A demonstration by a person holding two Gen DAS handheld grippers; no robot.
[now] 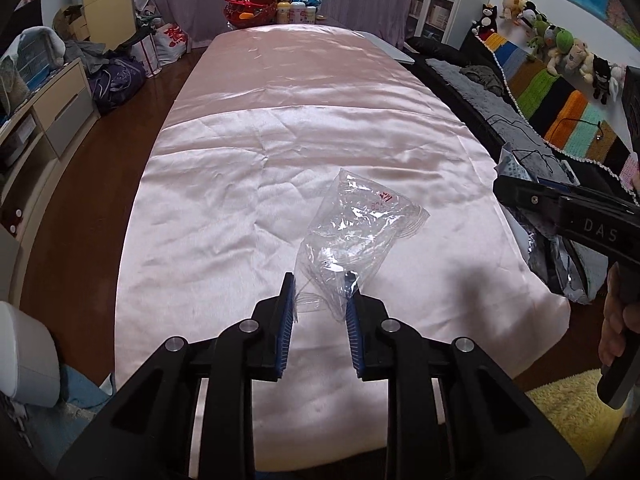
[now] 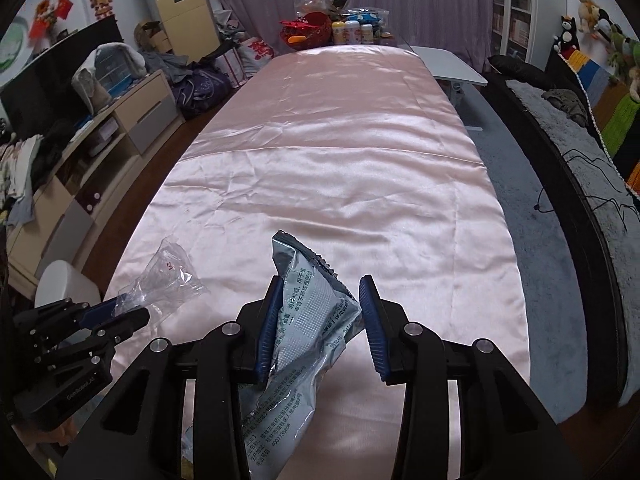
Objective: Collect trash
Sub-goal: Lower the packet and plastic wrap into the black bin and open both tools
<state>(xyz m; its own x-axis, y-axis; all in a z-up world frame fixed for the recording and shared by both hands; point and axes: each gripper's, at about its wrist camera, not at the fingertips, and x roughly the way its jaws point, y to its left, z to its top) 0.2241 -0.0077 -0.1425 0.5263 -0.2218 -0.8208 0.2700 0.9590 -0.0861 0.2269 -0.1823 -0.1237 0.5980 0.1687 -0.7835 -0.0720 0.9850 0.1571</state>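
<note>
A clear crumpled plastic bag [image 1: 356, 236] with red print sticks up between the fingers of my left gripper [image 1: 320, 292], held above the pink satin table cover [image 1: 304, 120]; it also shows in the right wrist view [image 2: 168, 276]. My right gripper [image 2: 320, 300] has a silver foil wrapper [image 2: 300, 320] with printed text between its fingers, touching both blue pads. In the left wrist view the right gripper [image 1: 516, 192] is at the table's right edge with the foil wrapper [image 1: 560, 256] hanging under it. In the right wrist view the left gripper [image 2: 128, 312] is at the lower left.
A red basket [image 1: 250, 10] and several bottles [image 1: 298, 12] stand at the table's far end. A white bin [image 2: 64, 284] stands at the left of the table. A dark sofa with a striped blanket [image 1: 560, 100] runs along the right. Drawers [image 2: 132, 112] and bags line the left.
</note>
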